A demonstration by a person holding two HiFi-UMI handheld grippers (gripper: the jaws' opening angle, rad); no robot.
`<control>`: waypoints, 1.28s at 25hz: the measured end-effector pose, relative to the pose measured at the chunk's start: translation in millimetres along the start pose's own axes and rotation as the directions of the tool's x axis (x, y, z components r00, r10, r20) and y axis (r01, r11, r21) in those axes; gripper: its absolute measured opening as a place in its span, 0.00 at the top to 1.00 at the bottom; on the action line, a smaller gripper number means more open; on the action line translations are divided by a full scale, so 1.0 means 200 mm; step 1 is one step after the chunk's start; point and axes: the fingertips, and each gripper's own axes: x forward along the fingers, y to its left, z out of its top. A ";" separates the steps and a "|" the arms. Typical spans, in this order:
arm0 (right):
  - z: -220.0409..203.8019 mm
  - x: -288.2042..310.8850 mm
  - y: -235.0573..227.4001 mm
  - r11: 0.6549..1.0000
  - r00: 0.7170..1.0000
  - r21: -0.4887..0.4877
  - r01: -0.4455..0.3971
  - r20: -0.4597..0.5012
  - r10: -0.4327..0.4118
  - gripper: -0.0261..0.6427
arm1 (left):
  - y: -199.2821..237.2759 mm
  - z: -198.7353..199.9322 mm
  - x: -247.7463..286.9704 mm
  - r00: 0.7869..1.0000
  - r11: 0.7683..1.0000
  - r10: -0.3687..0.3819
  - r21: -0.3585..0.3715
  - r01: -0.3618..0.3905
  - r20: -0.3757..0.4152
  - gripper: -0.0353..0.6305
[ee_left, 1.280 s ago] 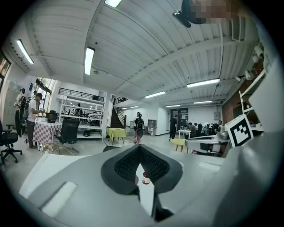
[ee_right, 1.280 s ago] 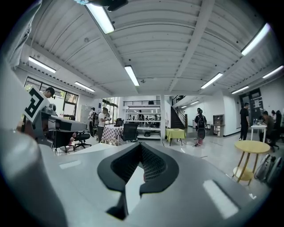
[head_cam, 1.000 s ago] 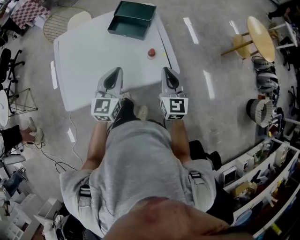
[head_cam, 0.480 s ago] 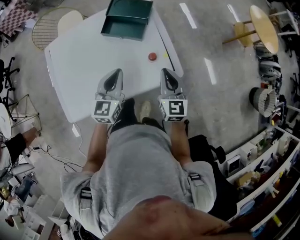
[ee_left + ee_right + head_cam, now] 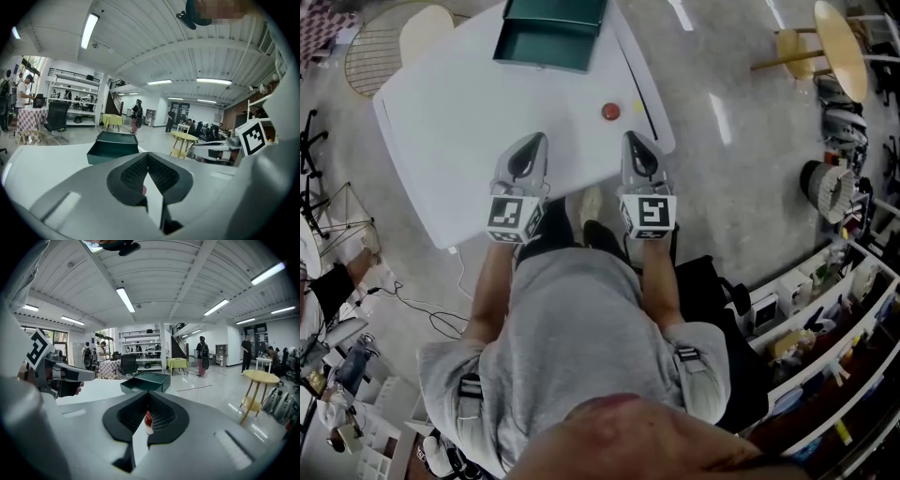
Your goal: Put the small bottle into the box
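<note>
Looking down, I see the box (image 5: 546,42), a dark green, matte, open-topped rectangle with straight walls. It sits on the smooth white desk (image 5: 459,122), which has rounded corners. The small bottle (image 5: 610,112) stands on the desk on my side of the box, off its right-hand corner and apart from it. It is a slim cylinder with a pale body and a red cap. It is upright, its long axis vertical and the cap pointing up.

My left tool (image 5: 528,141) and right tool (image 5: 636,140) are smooth grey shells with black dimpled pads. Both are on my side of the box, each with its jaws together on nothing. Since a second ago both tools have come further in over the desk towards the box, while the bottle has kept its spot off the box's corner.
</note>
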 end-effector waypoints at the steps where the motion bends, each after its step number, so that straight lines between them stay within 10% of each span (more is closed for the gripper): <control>1: -0.01 0.01 0.00 1.000 1.000 0.001 0.001 -0.005 -0.001 0.96 | 0.00 0.00 0.01 1.000 1.000 -0.004 0.001 0.004 -0.003 0.93; 11: -0.10 0.14 -0.03 1.000 0.999 0.012 0.011 -0.048 -0.011 0.95 | 0.05 -0.02 0.10 0.999 1.000 -0.015 0.003 0.015 -0.028 0.93; 14: -0.11 0.18 0.00 0.999 0.998 0.031 -0.026 -0.053 0.028 0.71 | 0.07 -0.02 0.10 0.999 1.000 -0.012 -0.001 0.012 -0.033 0.93; 19: -0.16 0.25 -0.01 0.999 0.997 0.011 -0.031 -0.072 0.031 0.64 | 0.10 -0.04 0.11 0.999 1.000 -0.003 -0.007 0.002 -0.040 0.93; 32: -0.31 0.42 -0.02 1.000 0.986 0.014 -0.007 -0.164 0.009 0.63 | 0.21 -0.09 0.18 0.997 1.000 0.002 -0.025 -0.004 -0.074 0.93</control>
